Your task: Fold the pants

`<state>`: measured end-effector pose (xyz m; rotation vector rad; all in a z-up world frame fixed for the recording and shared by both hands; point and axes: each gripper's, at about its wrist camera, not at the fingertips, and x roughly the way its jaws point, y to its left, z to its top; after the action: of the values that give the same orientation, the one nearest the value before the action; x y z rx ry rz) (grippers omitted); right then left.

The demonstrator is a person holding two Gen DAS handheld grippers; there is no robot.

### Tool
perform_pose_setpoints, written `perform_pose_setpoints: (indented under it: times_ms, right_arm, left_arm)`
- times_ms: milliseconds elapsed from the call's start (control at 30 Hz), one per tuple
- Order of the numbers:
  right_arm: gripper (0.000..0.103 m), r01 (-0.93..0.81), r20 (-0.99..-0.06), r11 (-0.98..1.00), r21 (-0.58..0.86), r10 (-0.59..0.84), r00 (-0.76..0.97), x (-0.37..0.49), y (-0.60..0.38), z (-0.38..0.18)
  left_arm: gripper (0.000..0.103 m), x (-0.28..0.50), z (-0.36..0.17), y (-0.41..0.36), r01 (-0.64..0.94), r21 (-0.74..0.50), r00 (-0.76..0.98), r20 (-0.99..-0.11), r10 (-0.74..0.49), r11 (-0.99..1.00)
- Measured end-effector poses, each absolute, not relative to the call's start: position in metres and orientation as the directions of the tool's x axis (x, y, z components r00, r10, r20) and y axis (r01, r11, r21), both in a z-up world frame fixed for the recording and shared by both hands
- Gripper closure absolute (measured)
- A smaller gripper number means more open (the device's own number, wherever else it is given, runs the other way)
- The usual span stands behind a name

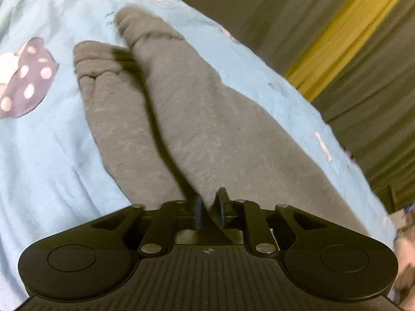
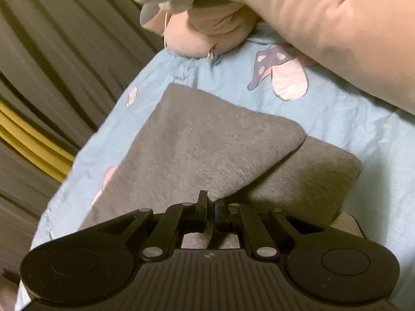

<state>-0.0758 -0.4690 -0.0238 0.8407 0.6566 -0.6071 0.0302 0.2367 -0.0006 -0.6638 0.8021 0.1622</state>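
Grey sweatpants (image 1: 197,119) lie on a light blue bedsheet (image 1: 52,155). In the left wrist view both legs run away from me, the right leg lapped over the left one, cuffs at the far end. My left gripper (image 1: 209,202) is shut on the grey fabric at the near end. In the right wrist view the pants (image 2: 207,150) show a folded upper layer lying over a lower layer. My right gripper (image 2: 211,203) is shut on the grey cloth at the edge of the upper layer.
The sheet (image 2: 350,129) has mushroom prints. A pink plush toy (image 2: 298,13) lies at the far end of the bed. Grey curtains (image 2: 52,51) with a yellow strip (image 1: 345,31) hang beside the bed's edge.
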Motion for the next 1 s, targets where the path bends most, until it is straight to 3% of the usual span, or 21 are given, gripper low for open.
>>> perform_pose_setpoints:
  times_ms: [67,100,133,200,300,367,400,433,467,600,700,767,800,833,900,1000]
  right_arm:
    - [0.094,0.716,-0.746,0.518,0.468,-0.203,0.634,-0.072,-0.47,-0.028]
    - [0.091,0.719,-0.752,0.511,0.471,-0.194,0.63,-0.073,-0.47,-0.032]
    - [0.083,0.718,-0.756,0.504,0.481,-0.177,0.631,-0.074,-0.47,-0.035]
    - [0.077,0.709,-0.756,0.48,0.517,-0.132,0.641,-0.071,-0.475,-0.044]
    - [0.077,0.686,-0.734,0.465,0.559,-0.106,0.671,-0.069,-0.477,-0.049]
    - [0.08,0.677,-0.729,0.469,0.566,-0.098,0.678,-0.067,-0.477,-0.051]
    - [0.091,0.677,-0.727,0.471,0.565,-0.103,0.678,-0.066,-0.477,-0.05]
    - [0.098,0.675,-0.725,0.476,0.565,-0.104,0.68,-0.065,-0.476,-0.049]
    - [0.098,0.672,-0.723,0.476,0.567,-0.104,0.683,-0.065,-0.476,-0.048]
    - [0.094,0.659,-0.704,0.456,0.598,-0.095,0.704,-0.068,-0.479,-0.047]
    - [0.093,0.675,-0.721,0.42,0.607,-0.065,0.69,-0.065,-0.484,-0.054]
    - [0.093,0.677,-0.721,0.409,0.612,-0.063,0.69,-0.063,-0.487,-0.055]
    - [0.093,0.68,-0.723,0.408,0.609,-0.067,0.687,-0.061,-0.488,-0.054]
    - [0.096,0.684,-0.727,0.413,0.601,-0.075,0.683,-0.06,-0.49,-0.052]
    - [0.098,0.701,-0.746,0.441,0.56,-0.1,0.659,-0.054,-0.493,-0.045]
    - [0.099,0.675,-0.72,0.499,0.544,-0.136,0.681,-0.048,-0.493,-0.011]
  left_arm:
    - [0.068,0.031,0.0,0.247,-0.412,-0.49,0.712,-0.699,-0.063,0.768]
    - [0.057,0.034,0.0,0.254,-0.422,-0.5,0.724,-0.688,-0.05,0.756]
    - [0.048,0.034,0.0,0.259,-0.432,-0.512,0.733,-0.679,-0.041,0.742]
    - [0.047,0.04,-0.001,0.272,-0.448,-0.547,0.752,-0.659,-0.033,0.707]
    - [0.047,0.053,-0.014,0.283,-0.47,-0.587,0.751,-0.659,-0.051,0.659]
    - [0.054,0.064,-0.018,0.288,-0.487,-0.593,0.741,-0.669,-0.057,0.641]
    - [0.062,0.068,-0.019,0.291,-0.495,-0.592,0.735,-0.675,-0.056,0.636]
    - [0.078,0.069,-0.019,0.292,-0.504,-0.591,0.731,-0.68,-0.053,0.63]
    - [0.084,0.069,-0.017,0.292,-0.502,-0.595,0.736,-0.675,-0.052,0.628]
    - [0.085,0.066,-0.012,0.296,-0.464,-0.595,0.755,-0.653,-0.058,0.657]
    - [0.075,0.067,-0.016,0.298,-0.49,-0.581,0.733,-0.678,-0.052,0.65]
    - [0.074,0.071,-0.021,0.302,-0.507,-0.605,0.727,-0.683,-0.072,0.614]
    - [0.076,0.074,-0.023,0.304,-0.508,-0.618,0.725,-0.683,-0.089,0.6]
    - [0.088,0.076,-0.022,0.306,-0.517,-0.616,0.717,-0.691,-0.093,0.594]
    - [0.091,0.08,-0.014,0.308,-0.513,-0.609,0.716,-0.692,-0.089,0.605]
    - [0.093,0.074,0.027,0.305,-0.397,-0.646,0.815,-0.575,-0.073,0.652]
